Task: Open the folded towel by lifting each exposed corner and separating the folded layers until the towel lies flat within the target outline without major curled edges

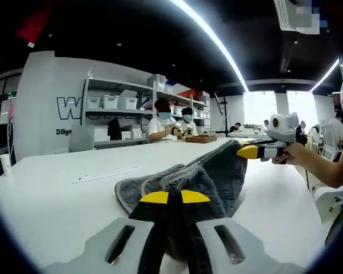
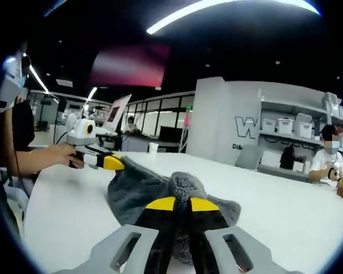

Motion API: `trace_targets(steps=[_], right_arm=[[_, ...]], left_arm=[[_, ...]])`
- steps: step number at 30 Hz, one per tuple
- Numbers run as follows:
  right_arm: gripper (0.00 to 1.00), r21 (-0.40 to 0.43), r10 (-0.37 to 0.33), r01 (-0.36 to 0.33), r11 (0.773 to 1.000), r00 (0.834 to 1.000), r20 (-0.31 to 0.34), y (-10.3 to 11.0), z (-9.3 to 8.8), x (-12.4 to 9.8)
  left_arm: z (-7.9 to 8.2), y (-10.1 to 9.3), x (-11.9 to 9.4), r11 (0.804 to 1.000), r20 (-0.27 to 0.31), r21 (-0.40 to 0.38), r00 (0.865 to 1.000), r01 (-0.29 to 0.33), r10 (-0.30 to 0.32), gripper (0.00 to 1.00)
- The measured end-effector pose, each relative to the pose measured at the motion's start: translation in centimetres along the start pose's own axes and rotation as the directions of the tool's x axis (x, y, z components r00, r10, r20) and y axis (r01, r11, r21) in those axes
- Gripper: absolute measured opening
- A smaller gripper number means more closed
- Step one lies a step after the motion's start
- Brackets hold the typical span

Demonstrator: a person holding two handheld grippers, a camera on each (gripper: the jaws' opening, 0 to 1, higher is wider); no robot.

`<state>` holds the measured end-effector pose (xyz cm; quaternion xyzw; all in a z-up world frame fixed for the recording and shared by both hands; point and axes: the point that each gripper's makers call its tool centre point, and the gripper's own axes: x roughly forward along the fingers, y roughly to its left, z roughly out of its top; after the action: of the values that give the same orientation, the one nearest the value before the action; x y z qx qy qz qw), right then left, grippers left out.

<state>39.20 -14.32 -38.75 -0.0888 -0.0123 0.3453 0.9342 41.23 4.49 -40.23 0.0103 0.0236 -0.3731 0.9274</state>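
Observation:
A grey fluffy towel (image 1: 197, 177) is held up off the white table (image 1: 57, 200), stretched between the two grippers. In the left gripper view my left gripper (image 1: 174, 197) is shut on the towel's near edge, yellow tips pinching the cloth. The right gripper (image 1: 248, 152) comes in from the right, held by a hand, shut on the towel's far corner. In the right gripper view my right gripper (image 2: 182, 204) is shut on a bunched fold of the towel (image 2: 143, 194). There the left gripper (image 2: 111, 162) grips the opposite corner. Part of the towel still rests folded on the table.
A thin outline mark (image 1: 108, 174) lies on the table left of the towel. A paper cup (image 2: 153, 148) stands at the table's far side. Shelves with white bins (image 1: 111, 103) and seated people (image 1: 171, 123) are behind. A person's arm (image 1: 326, 165) reaches in from the right.

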Motion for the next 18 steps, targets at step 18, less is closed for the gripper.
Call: trace_targets(steps=[18], right_arm=[[0.01, -0.081, 0.082, -0.081, 0.993, 0.997, 0.004, 2.4, -1.0, -2.8]], left_arm=[[-0.7, -2.7, -2.3, 0.997, 0.011, 0.005, 0.997, 0.082, -0.082, 0.03]])
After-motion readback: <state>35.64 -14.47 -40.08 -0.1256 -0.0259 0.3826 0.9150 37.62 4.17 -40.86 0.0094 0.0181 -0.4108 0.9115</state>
